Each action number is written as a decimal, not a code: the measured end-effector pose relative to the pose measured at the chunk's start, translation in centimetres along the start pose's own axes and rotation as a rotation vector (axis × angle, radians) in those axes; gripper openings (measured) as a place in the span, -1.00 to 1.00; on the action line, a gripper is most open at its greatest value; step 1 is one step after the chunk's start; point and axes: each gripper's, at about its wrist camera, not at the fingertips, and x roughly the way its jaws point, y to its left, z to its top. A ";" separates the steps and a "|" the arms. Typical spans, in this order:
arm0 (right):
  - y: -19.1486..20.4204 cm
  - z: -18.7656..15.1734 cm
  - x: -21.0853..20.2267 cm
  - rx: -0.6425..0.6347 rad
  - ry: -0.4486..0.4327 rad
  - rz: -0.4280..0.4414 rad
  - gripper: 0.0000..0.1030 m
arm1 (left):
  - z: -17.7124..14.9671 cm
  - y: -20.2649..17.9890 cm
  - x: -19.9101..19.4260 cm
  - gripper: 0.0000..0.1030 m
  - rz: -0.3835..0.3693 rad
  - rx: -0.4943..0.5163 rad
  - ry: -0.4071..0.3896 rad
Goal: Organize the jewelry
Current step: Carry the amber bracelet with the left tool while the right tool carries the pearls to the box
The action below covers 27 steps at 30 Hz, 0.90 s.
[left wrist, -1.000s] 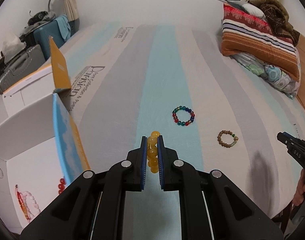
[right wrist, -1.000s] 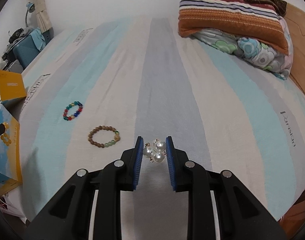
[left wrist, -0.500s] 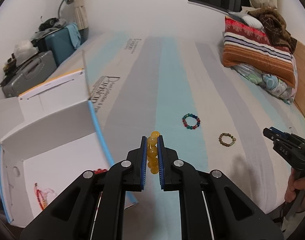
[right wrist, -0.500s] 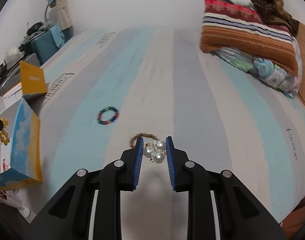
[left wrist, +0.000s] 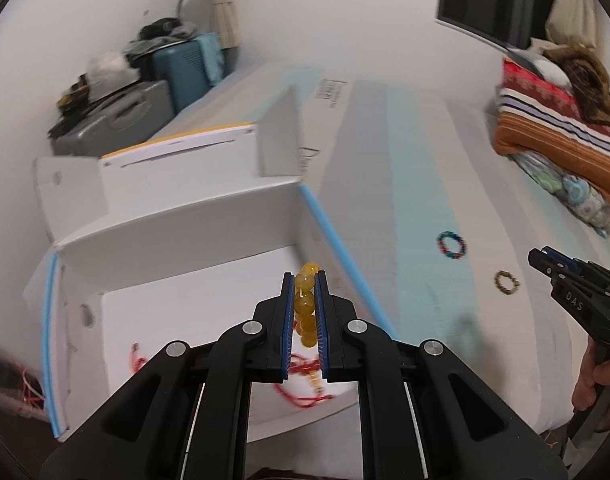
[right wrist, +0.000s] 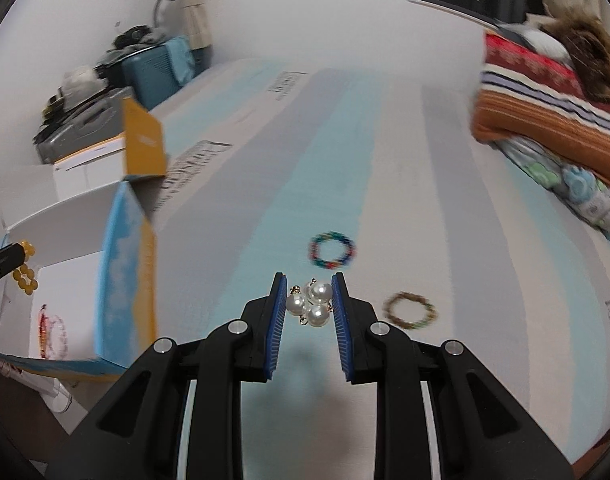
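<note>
My left gripper (left wrist: 305, 280) is shut on a yellow bead bracelet (left wrist: 306, 305) and hangs over the open white box (left wrist: 177, 320) at the bed's left edge. Red jewelry (left wrist: 305, 376) lies on the box floor below the fingers. My right gripper (right wrist: 309, 284) is shut on a cluster of white pearls (right wrist: 313, 304) above the striped bed. A multicoloured bead bracelet (right wrist: 332, 249) lies just beyond it, and a brown bead bracelet (right wrist: 411, 312) lies to its right. The right wrist view shows the left gripper's tip with the yellow bracelet (right wrist: 25, 272) over the box (right wrist: 73, 216).
The box has a blue and orange outer wall (right wrist: 125, 272) and raised flaps (left wrist: 281, 136). Suitcases and clutter (left wrist: 125, 100) stand beyond the bed's left side. Folded blankets and pillows (left wrist: 557, 132) are piled at the bed's far right. A person's hand (left wrist: 601, 380) holds the right gripper.
Both grippers swung left and rose a little. The left one, still holding the yellow bracelet, moved from above the sheet to over the open box. The right one passed the brown bracelet.
</note>
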 end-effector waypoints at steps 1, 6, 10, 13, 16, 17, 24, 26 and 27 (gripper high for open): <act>0.7 0.2 0.0 -0.009 -0.001 0.008 -0.57 | -0.3 1.1 -0.1 -0.82 0.011 -0.011 0.002; 6.1 0.7 -0.2 -0.069 -0.012 0.067 -0.57 | -1.3 5.5 -0.7 -0.82 0.059 -0.060 0.014; 10.5 0.8 -0.5 -0.119 -0.016 0.112 -0.57 | -1.8 8.2 -0.8 -0.82 0.086 -0.097 0.027; 13.3 0.8 -0.6 -0.156 -0.012 0.134 -0.57 | -2.3 9.9 -0.8 -0.82 0.107 -0.115 0.038; 16.5 0.6 -0.3 -0.202 0.003 0.160 -0.57 | -2.8 11.2 -0.6 -0.82 0.123 -0.132 0.054; 17.1 0.6 -0.1 -0.210 0.007 0.167 -0.57 | -3.0 11.7 -0.4 -0.82 0.125 -0.141 0.063; 22.0 -0.6 1.3 -0.275 0.056 0.217 -0.57 | -4.4 14.5 1.7 -0.82 0.145 -0.184 0.138; 23.0 -1.0 2.0 -0.290 0.084 0.223 -0.57 | -4.7 15.1 2.4 -0.82 0.140 -0.203 0.160; 23.5 -1.1 2.4 -0.300 0.102 0.225 -0.57 | -4.9 15.3 2.9 -0.82 0.145 -0.206 0.175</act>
